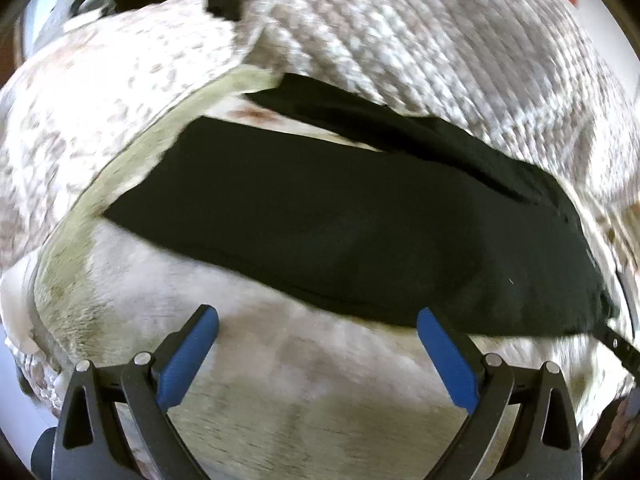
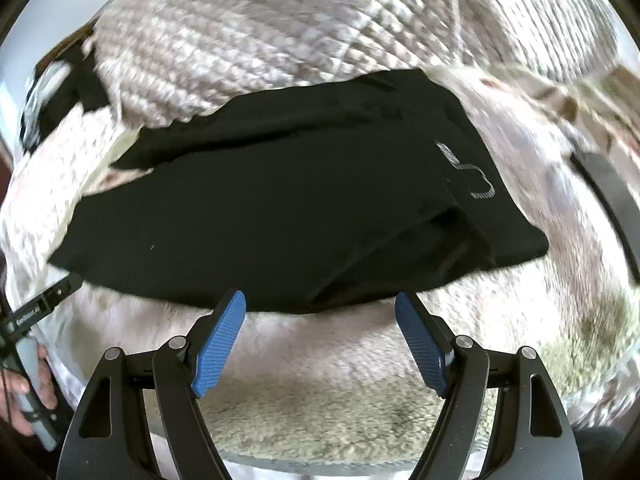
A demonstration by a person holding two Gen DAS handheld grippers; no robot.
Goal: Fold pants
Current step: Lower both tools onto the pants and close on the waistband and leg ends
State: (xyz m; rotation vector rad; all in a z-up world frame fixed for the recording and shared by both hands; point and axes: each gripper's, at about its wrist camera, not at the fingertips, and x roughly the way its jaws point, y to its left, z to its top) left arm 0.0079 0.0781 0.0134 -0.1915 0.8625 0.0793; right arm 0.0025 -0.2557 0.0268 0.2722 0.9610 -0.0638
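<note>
Black pants [image 1: 320, 216] lie flat on a pale fleecy blanket [image 1: 280, 380] spread over a bed, with a grey quilted cover [image 1: 420, 32] bunched behind them.

In the left wrist view, the left gripper [image 1: 318, 320] hovers just short of the near edge of the pants, its blue-padded jaws spread wide and holding nothing. The leg ends point toward the left of this view. One leg appears to lie over the other, though a thin strip of the lower leg shows along the far edge (so the two are not quite lined up).

In the right wrist view, the right gripper [image 2: 320, 304] also hangs wide open and empty, its tips just at the near edge of the pants [image 2: 280, 208]. The waist end sits to the right, marked by a small pale logo [image 2: 468, 178], with a loose fold of cloth bulging beneath it. At the far left edge, a hand [image 2: 28, 396] grips the handle of the other tool.

By my judgement, the lengthwise fold, leg onto leg, is done. The crosswise folds, bringing the leg ends toward the waist, look still to come, and the pants remain at full length.
</note>
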